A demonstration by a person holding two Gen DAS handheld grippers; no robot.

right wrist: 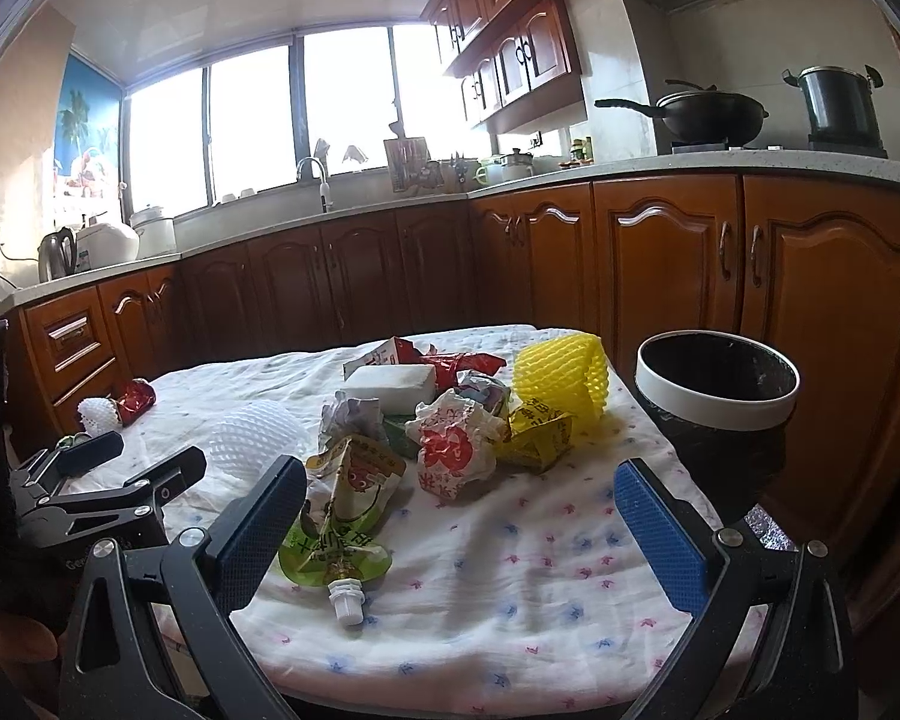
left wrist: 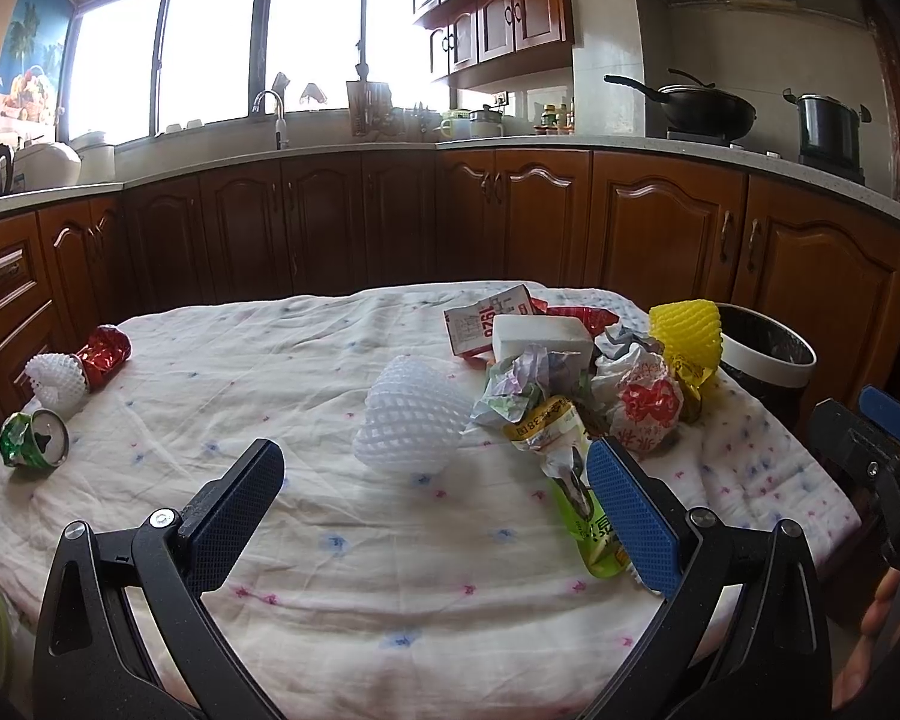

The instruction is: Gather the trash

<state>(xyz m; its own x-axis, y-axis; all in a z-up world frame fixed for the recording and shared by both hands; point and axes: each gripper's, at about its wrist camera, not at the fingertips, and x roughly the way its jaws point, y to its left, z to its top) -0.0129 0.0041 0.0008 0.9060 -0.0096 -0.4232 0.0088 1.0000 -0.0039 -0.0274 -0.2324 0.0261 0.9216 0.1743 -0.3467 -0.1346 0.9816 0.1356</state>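
Left claw (left wrist: 435, 477), fingers spread wide and holding nothing, above the cloth-covered counter (left wrist: 330, 570); a white foam net (left wrist: 414, 420) lies just beyond its tips, a green drink pouch (left wrist: 576, 480) beside its right finger. Right claw (right wrist: 459, 501), likewise spread and empty, with the same pouch (right wrist: 336, 516) by its left finger. Beyond: crumpled red-and-white wrapper (right wrist: 456, 450), white foam block (right wrist: 390, 387), yellow foam net (right wrist: 561, 375). Bin (right wrist: 717, 396), white-rimmed, at the counter's right edge. Far left: crushed green can (left wrist: 33, 438), small foam net (left wrist: 57, 381), red wrapper (left wrist: 105, 351).
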